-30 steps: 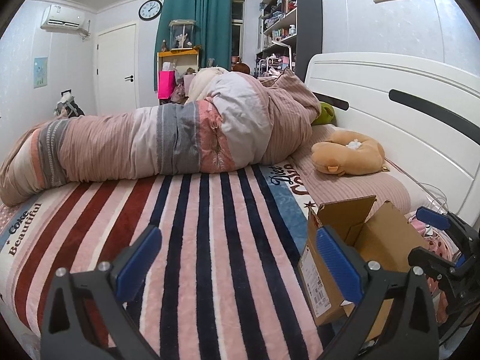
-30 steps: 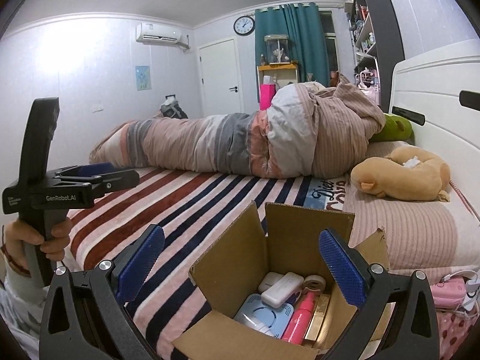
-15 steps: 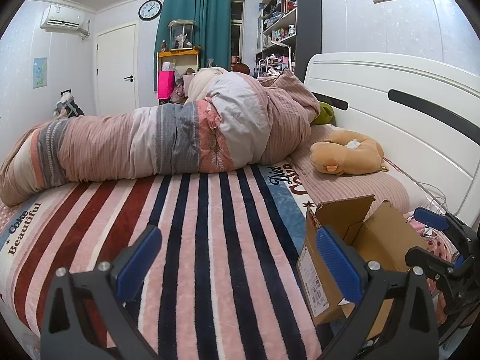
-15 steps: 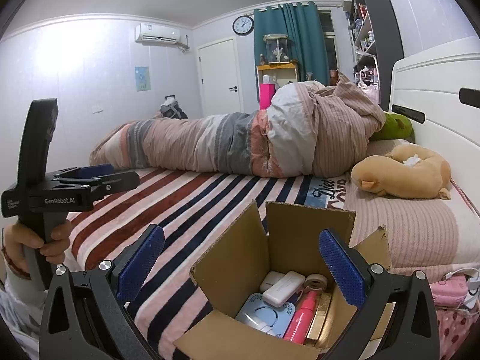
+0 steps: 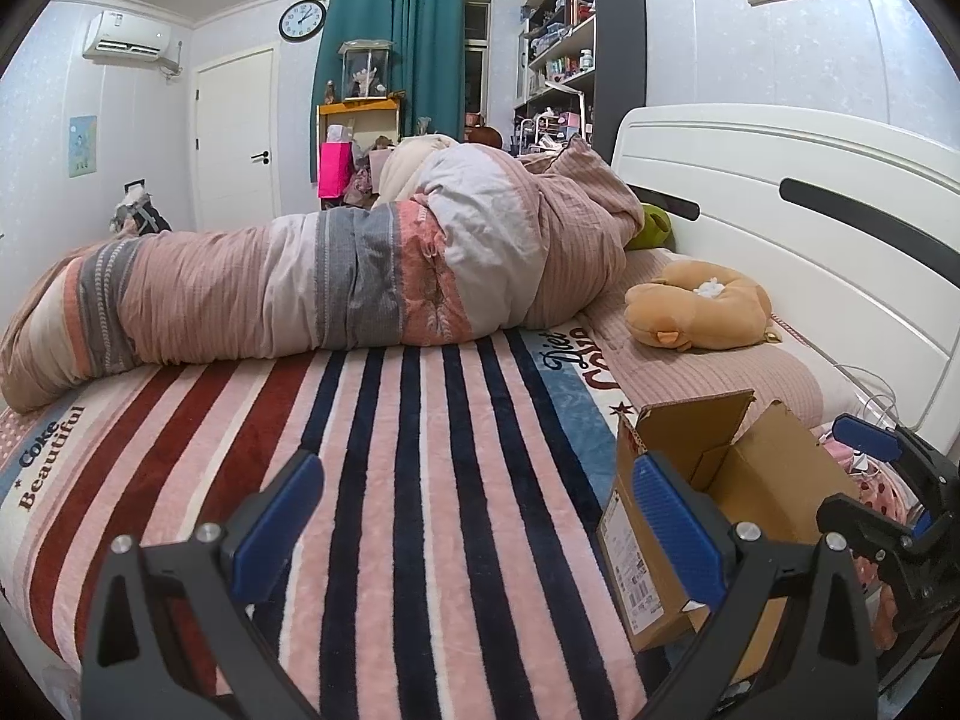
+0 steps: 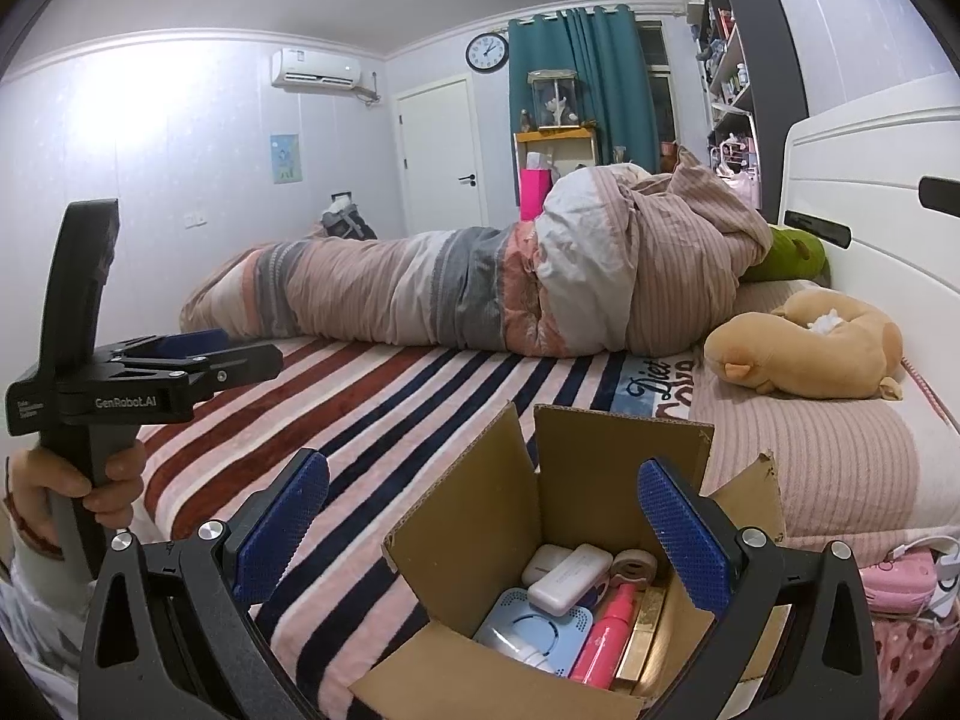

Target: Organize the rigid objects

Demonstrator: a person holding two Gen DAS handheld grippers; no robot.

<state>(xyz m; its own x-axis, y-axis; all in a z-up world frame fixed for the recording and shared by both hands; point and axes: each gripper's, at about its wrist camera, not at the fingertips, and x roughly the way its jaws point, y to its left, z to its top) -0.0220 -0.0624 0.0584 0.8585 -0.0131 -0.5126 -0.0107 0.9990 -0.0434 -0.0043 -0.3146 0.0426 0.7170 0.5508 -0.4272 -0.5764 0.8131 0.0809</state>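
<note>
An open cardboard box (image 6: 576,468) stands on the striped bed near the pillow end; it also shows in the left wrist view (image 5: 738,480). Inside lie a white case (image 6: 570,579), a round blue device (image 6: 531,630), a pink tube (image 6: 603,630), a tape roll (image 6: 633,567) and a gold bar (image 6: 645,630). My right gripper (image 6: 483,531) is open and empty, just above the box's near side. My left gripper (image 5: 477,531) is open and empty over the blanket, left of the box; in the right wrist view (image 6: 180,360) it is held in a hand.
A rolled duvet (image 5: 336,282) lies across the far bed. A tan plush toy (image 5: 699,312) and a green plush (image 5: 654,225) lie by the white headboard (image 5: 780,228). Pink items and cables (image 6: 912,576) lie right of the box.
Both grippers have drifted slightly; the box sits a little lower in the left wrist view. Jaws stay open and the box contents have not moved.
</note>
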